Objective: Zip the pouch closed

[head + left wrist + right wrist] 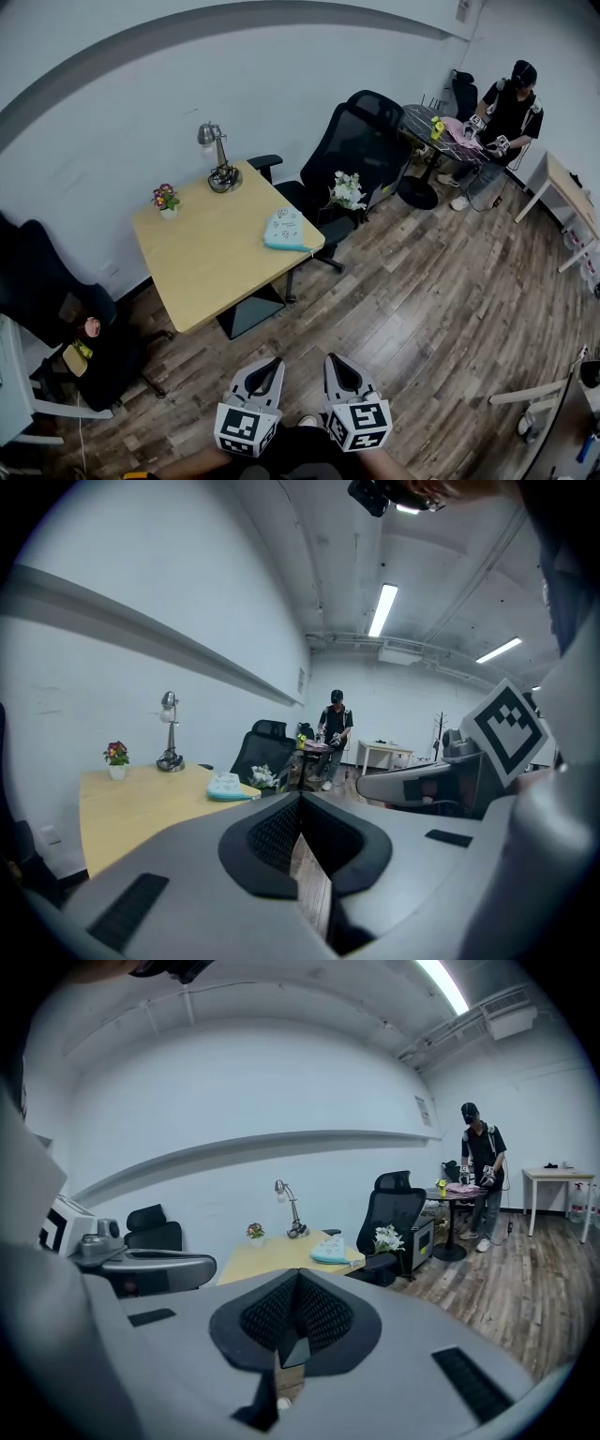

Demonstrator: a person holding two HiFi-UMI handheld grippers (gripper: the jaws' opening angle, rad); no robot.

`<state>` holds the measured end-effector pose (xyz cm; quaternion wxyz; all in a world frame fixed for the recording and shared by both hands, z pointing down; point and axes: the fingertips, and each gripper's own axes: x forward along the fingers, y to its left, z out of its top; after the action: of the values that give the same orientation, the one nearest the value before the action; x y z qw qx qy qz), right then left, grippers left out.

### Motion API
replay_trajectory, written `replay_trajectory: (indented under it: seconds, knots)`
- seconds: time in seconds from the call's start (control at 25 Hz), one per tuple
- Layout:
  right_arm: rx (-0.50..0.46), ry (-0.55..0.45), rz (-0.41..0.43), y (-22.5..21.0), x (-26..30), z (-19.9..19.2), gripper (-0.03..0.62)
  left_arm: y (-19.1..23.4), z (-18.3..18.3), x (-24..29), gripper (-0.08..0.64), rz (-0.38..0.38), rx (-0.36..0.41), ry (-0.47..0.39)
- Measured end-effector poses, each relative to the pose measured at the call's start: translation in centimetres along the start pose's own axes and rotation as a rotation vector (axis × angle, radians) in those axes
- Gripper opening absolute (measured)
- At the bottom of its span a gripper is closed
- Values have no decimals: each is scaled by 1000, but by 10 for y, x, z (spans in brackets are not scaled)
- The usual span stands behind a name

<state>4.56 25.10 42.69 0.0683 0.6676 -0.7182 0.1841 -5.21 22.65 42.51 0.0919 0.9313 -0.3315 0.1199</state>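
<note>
- The pouch [286,230], a pale turquoise fabric one with a small print, lies flat at the near right edge of the square light-wood table [206,253], well apart from both grippers and in front of them.
- The left gripper [275,362] is held low over the dark wooden plank floor [422,309]. Its jaws meet at the tips and there is nothing between them.
- In the left gripper view, the pouch [225,787] is beyond the closed tips of this gripper [300,796] and a little to their left, on the table [122,803].
- The right gripper [331,358] is just beside the left one, at the same height. Its jaws are also pressed together and it holds nothing.
- In the right gripper view, the pouch [329,1250] is far beyond the tips of this gripper [298,1272] and slightly to their right.
- A silver desk lamp with a round dark base [218,164] stands at the table's far edge, further from the grippers than the pouch.
- A small white pot with pink and purple flowers [166,198] stands at the far left corner of the table.
- A black mesh office chair [366,141] is just beside the table, past the pouch and to the right. A bunch of white flowers [348,190] is in front of it.
- A person in dark clothes [511,103] stands far away to the right, at a round table.
</note>
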Motion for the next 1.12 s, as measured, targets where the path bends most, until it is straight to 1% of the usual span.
replay_trajectory:
  seconds: [0.2,0.52,0.8,1.12]
  knots:
    - [-12,-12,-1,1,11,10,15,9,10,7,9,0,17,-11]
    - [14,14,-7,-4,47,12,15,34,10,34,9,-9,14,23]
    - [5,-5,-28,-9,80,38,15,60,34,62,9,-33,26,0]
    - [-13,-13,-85,-2,115,66,15,98,55,82,9,-88,22,-21]
